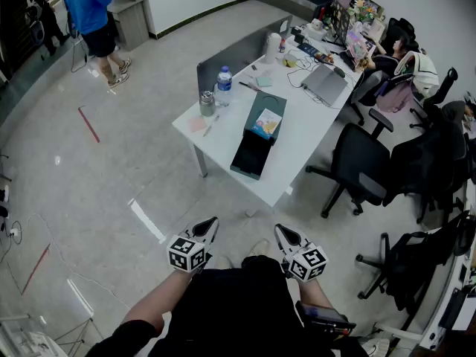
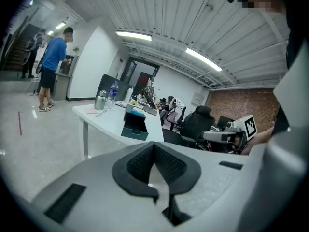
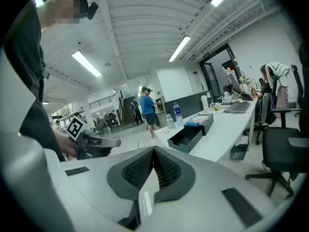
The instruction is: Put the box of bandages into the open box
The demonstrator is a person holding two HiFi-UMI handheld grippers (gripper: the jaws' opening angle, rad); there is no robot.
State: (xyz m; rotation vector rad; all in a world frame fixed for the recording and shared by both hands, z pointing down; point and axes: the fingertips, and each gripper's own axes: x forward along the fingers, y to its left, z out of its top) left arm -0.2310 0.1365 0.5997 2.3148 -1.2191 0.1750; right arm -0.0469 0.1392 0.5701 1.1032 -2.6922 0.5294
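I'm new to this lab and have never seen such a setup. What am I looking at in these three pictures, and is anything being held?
There is no robot here. A person holds a hand-held gripper in each hand, each carrying a marker cube. The head view comes from a camera on the person's head, looking down at the left gripper and the right gripper in front of their body. The other two pictures come from cameras riding on each gripper, looking along its fingers. Both pairs of fingers are closed together with nothing between them.

Some way ahead stands a white table. On it lies an open box, with the bandage box resting on top of its far end. A bottle, a cup and a laptop are also on the table. Nothing has been picked up yet.
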